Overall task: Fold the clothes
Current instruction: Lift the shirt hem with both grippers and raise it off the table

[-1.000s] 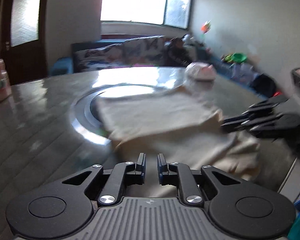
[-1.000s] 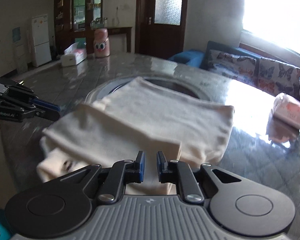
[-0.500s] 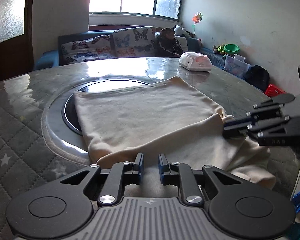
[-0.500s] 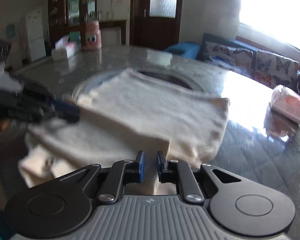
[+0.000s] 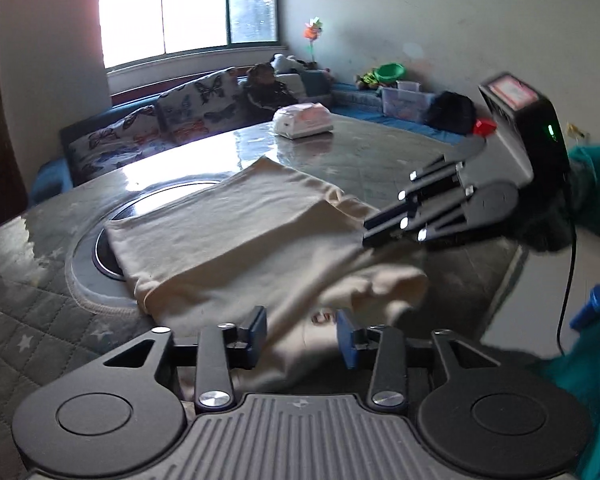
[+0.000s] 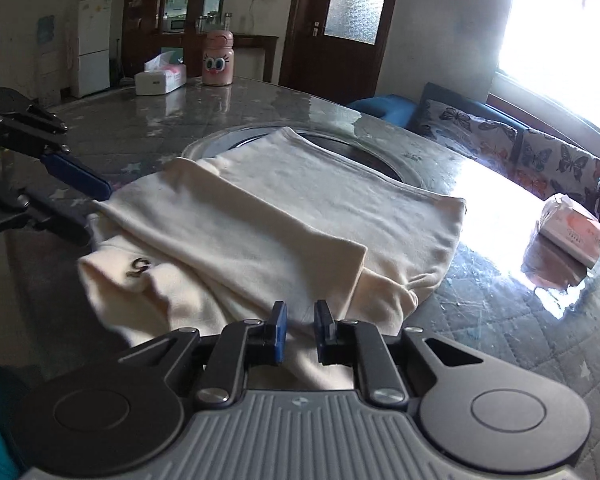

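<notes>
Cloth lies at the heart of it: a cream garment (image 6: 284,232), partly folded, spread on the round table (image 6: 500,320) and half covering the dark round inset (image 5: 148,216) at the table's middle. Nearest that garment's front edge, the right gripper (image 6: 300,332) has its jaws drawn close on a pinch of the fabric. At the garment's left corner the left gripper (image 5: 302,336) has just been opening; its blue pads stand apart with cloth lying loose between them, not pressed. Past the garment, a white tissue pack (image 6: 572,232) rests on the table's far right side. Beyond the garment to the left stand a tissue box (image 6: 160,78) and a pink bottle (image 6: 218,60). Behind the table runs a butterfly-print sofa (image 5: 180,120).
</notes>
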`<state>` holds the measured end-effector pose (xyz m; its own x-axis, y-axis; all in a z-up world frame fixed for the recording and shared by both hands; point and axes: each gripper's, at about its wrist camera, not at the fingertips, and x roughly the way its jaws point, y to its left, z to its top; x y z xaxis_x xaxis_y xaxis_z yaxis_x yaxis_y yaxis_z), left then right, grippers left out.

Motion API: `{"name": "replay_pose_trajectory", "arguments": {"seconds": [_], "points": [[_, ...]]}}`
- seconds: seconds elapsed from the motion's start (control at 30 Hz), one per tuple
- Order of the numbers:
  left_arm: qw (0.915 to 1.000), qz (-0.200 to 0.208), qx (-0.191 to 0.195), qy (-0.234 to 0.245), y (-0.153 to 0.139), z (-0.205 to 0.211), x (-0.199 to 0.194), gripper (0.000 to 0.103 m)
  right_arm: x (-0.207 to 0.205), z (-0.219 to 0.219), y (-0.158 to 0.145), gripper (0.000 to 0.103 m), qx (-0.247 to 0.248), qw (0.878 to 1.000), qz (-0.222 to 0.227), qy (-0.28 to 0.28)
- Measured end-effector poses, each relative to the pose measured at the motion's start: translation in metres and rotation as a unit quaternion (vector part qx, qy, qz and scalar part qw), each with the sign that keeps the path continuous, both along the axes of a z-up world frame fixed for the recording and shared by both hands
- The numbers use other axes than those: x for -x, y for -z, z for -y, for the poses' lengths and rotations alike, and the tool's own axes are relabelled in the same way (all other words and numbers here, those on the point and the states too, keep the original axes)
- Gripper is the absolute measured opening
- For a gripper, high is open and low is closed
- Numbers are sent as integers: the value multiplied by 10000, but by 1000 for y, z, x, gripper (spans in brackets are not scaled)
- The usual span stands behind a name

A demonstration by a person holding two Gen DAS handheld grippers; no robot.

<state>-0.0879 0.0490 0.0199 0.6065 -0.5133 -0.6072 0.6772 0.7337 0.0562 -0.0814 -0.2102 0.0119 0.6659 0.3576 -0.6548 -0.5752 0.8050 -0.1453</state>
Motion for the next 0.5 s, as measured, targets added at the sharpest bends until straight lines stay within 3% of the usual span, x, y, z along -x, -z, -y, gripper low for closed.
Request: {"name": "replay_pose_trajectory", "arguments": {"seconds": [0.17,0.3,0.4,0.5], "points": [[9986,123,-512,53,18,8,11,43,21,2,3,16,307,9993,-57,-211],[9959,486,-733,207,26,21,16,43,33,0,1,16,403,9988,26,-275],[9939,680,-813,313,29,27,18,43,39,2,-5,17,399,9988,74,-280],[9934,765,-769,374,31,29,17,39,48,3,-8,27,516,9979,109,-368]]}}
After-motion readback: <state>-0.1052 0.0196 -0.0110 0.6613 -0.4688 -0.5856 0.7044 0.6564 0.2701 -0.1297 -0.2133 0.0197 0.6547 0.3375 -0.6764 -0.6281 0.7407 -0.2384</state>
